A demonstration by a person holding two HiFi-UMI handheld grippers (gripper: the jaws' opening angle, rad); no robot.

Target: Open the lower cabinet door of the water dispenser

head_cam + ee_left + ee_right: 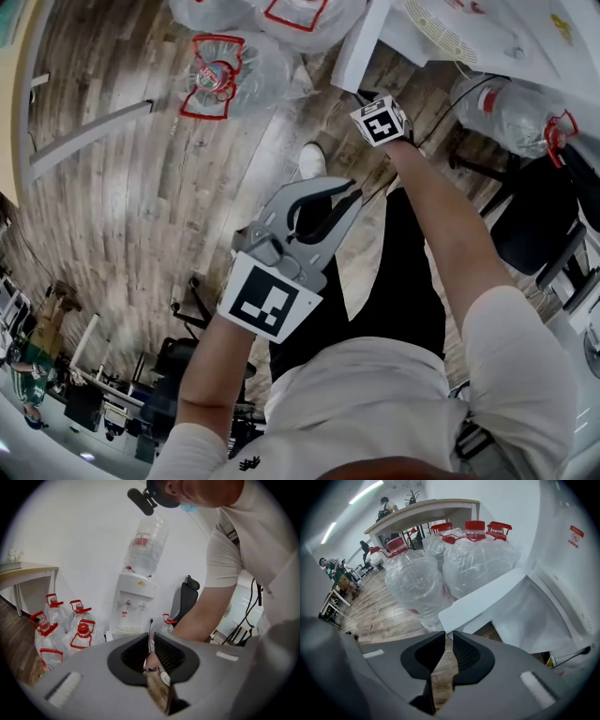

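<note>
Stretching our right arm [441, 220] out, we aimed the right tool [448, 638] down near the open cabinet door [487, 599]; it and the left tool [349, 199] gaped narrowly, empty.

White lower cabinet door [483, 599] swung open, hanging out from white water dispenser [136, 597], upright against wall.

Left tool [352, 194] above wood floor [141, 216]; water bottles [220, 75], white door edge [361, 45] ahead.

Bottles [61, 630] stand left of the water dispenser [133, 604] (a chair [183, 599] right), table [26, 569] behind them.
</note>
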